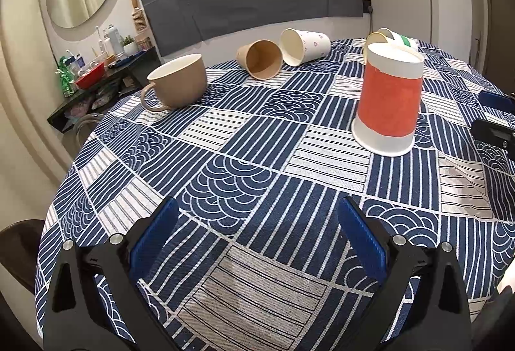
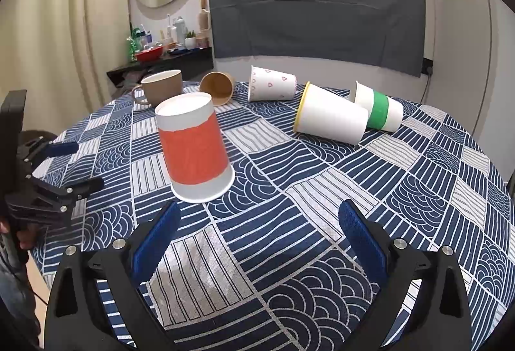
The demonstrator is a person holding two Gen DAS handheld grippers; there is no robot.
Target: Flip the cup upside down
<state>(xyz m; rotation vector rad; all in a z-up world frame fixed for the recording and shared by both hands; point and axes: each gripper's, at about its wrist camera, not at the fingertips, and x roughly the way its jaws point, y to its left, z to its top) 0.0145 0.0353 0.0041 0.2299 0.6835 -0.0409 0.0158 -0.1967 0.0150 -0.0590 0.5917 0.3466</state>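
An orange-banded white paper cup stands upside down, mouth on the tablecloth; it also shows in the right wrist view. My left gripper is open and empty, low over the cloth, well short of that cup and to its left. My right gripper is open and empty, just in front of and right of the cup. The left gripper shows at the left edge of the right wrist view; part of the right gripper shows at the right edge of the left wrist view.
On the round table with a blue patterned cloth: an upright beige mug, and on their sides a brown paper cup, a heart-print cup, a yellow-rimmed cup and a green-banded cup. A cluttered black shelf stands behind.
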